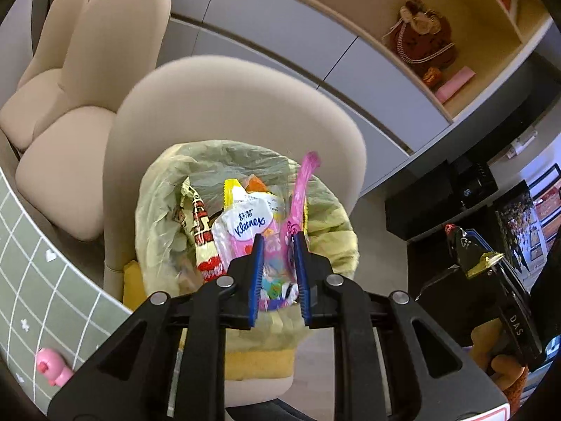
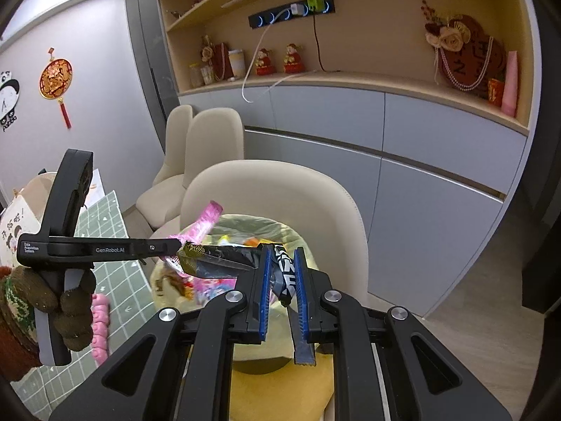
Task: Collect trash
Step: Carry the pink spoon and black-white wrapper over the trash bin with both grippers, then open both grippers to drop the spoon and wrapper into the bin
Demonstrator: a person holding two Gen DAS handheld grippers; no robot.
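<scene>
Your left gripper [image 1: 278,259] is clenched on a pink wrapper [image 1: 301,189], and the wrapper's long pink end sticks up past the blue pads. It hangs right over the trash bin [image 1: 336,231], which has a yellow-green bag in it and sits on the seat of a beige chair [image 1: 224,105]. Inside the bin you can see a white Kleenex pack [image 1: 245,224], a red and white wrapper [image 1: 203,231] and other bright bits of trash. Your right gripper [image 2: 280,273] is clenched on a black wrapper [image 2: 224,259] with white letters. One end of it folds out to the left, with a yellow corner, and a thin end hangs down below the pads. It is also above the bin, close to the pink wrapper. Your left hand [image 2: 66,301] wears a brown glove and holds the gripper's handle. On the left is a table with a green checked cloth [image 1: 45,280], and a small pink pig toy [image 1: 52,368] lies on it. Behind the chair are grey cupboards [image 2: 420,161] and a wooden shelf with ornaments.
</scene>
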